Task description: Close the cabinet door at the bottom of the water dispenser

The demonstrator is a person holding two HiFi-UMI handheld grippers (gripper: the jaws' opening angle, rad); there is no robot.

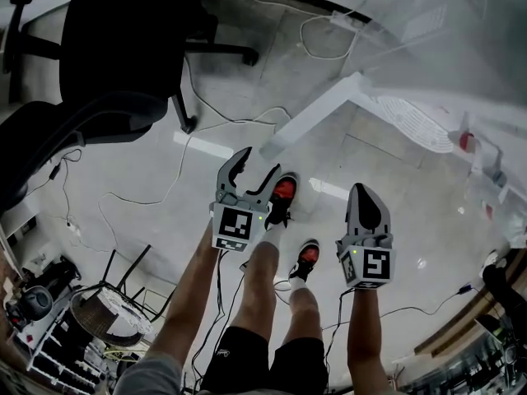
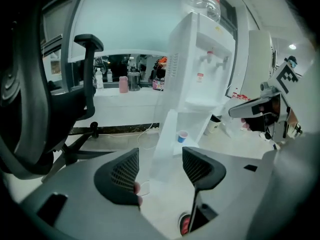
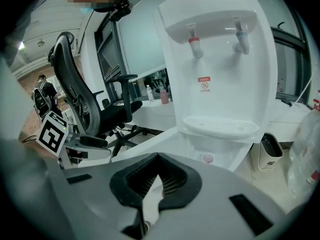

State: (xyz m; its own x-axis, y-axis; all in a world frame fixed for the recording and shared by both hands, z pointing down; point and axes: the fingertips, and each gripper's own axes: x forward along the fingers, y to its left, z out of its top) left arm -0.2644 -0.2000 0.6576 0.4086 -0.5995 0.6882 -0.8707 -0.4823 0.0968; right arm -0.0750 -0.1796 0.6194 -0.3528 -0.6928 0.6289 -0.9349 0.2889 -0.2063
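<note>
Faces water dispenser (image 3: 220, 69) with left gripper (image 2: 161, 169) spread wide, empty, and right gripper (image 3: 156, 176) pinched closed. Shows cabinet door (image 2: 162, 149) swung open at its base, small cup (image 2: 183, 136) on shelf inside.

Head view: from above, steeply down onto floor (image 1: 247, 97) | Gripper views: low, facing water dispenser (image 2: 200, 79) — right one nearer | Shared: dispenser, office chair (image 2: 75, 104)
</note>
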